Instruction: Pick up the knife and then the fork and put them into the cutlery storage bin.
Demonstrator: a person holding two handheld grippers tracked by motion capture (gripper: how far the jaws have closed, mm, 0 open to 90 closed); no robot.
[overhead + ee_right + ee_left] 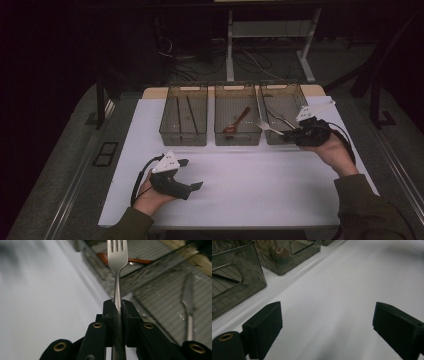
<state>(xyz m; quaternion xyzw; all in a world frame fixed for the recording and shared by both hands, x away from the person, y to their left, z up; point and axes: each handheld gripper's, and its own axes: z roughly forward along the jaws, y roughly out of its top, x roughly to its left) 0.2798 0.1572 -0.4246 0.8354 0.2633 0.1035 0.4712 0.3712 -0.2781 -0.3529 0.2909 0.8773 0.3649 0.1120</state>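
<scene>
Right claw (117,308) clamps fork (117,262) handle — tines jut ahead; left claw (325,322) wide

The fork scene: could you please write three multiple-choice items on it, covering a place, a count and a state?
1. Where is the fork?
A. in the left bin
B. clamped in the right gripper
C. flat on the white table

2. How many bins stand in the row?
A. two
B. three
C. five

3. How is the left gripper?
A. open, holding nothing
B. shut on a spoon
C. shut on a knife

Key: 1 B, the jaws pinch its handle; 2 B, left bin, middle bin and right bin; 3 A, its jaws stand apart over bare table.
</scene>
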